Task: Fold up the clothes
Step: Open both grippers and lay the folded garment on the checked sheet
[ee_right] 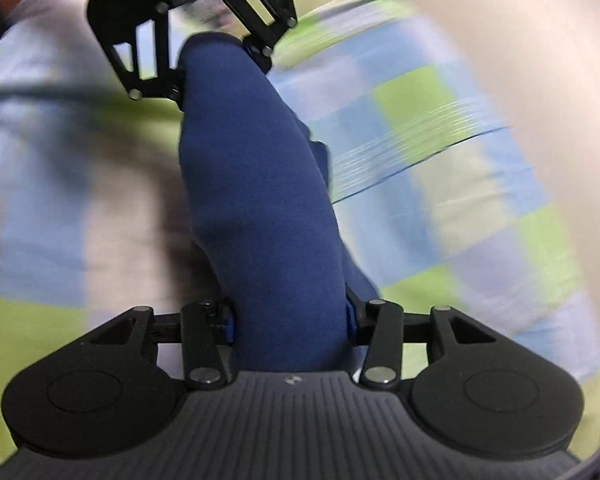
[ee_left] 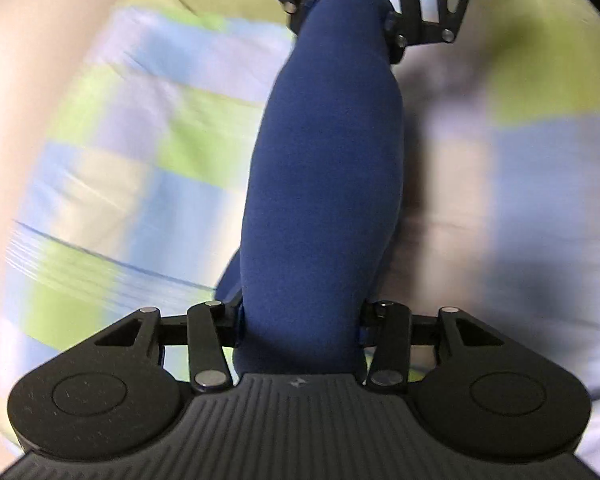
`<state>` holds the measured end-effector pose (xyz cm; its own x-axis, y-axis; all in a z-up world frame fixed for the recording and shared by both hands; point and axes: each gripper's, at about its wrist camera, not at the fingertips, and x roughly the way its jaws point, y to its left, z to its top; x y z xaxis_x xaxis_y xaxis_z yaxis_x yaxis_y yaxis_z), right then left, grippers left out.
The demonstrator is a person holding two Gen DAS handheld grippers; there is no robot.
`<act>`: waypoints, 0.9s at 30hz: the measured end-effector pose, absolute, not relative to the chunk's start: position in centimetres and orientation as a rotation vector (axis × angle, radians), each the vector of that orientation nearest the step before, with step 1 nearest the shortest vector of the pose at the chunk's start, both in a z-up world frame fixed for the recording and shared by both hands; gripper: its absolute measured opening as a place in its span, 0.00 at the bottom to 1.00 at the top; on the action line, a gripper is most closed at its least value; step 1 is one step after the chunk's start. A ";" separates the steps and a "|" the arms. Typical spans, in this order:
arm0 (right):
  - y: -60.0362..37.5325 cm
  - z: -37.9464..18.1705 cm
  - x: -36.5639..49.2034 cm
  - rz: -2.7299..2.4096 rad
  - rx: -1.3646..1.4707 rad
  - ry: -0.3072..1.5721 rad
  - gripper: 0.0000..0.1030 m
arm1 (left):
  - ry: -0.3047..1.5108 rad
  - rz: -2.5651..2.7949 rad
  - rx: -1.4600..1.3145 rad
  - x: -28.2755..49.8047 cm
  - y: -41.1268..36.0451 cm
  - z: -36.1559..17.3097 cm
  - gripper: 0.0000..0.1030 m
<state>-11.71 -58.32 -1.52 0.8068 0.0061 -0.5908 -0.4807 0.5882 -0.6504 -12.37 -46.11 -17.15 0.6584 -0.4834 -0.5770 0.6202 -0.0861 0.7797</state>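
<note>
With both tools clamped on opposite ends of one blue garment (ee_left: 324,168), the cloth spans taut between them above the checked bedsheet (ee_left: 140,152). Left tool (ee_left: 300,320): fingers closed down onto a bunched end of the fabric, cloth filling the gap. Right tool (ee_right: 290,320): same, pinched tight on the other end. Each wrist view shows the opposite tool at the top of frame, gripping the far end, so the two face each other along the cloth.

Garment looks like a thick, soft knit, gathered into a rounded band; a lower layer hangs beneath it in both views. What kind of garment it is cannot be told. Sheet is smeared with blur, which suggests a carry in progress.

Judgement on the step: this is a lift-and-lay, part way into the fold.
- Keep both tools level and tension even, so the band does not twist.
- Lower the hanging layer onto the bed first, then lay the held edge over it.
- Release only once the edges line up; a soft knit likely slumps if dropped early.
- Risk: uneven pull drags cloth out of one grip.
</note>
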 end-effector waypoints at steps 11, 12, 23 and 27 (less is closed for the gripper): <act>-65.6 0.3 -23.4 -0.061 -0.341 0.722 0.69 | 0.134 -0.924 1.204 -14.3 -43.8 -16.6 0.58; -68.0 0.3 -25.0 -0.134 -0.238 0.738 0.69 | 0.140 -0.933 1.191 -14.5 -43.5 -16.3 0.59; -75.8 -3.5 -33.8 -0.391 0.267 0.740 0.72 | 0.215 -0.928 1.128 -17.0 -41.1 -14.6 0.60; -74.7 -5.0 -32.3 -0.390 0.305 0.756 0.78 | 0.227 -0.888 1.076 -17.7 -38.3 -13.1 0.60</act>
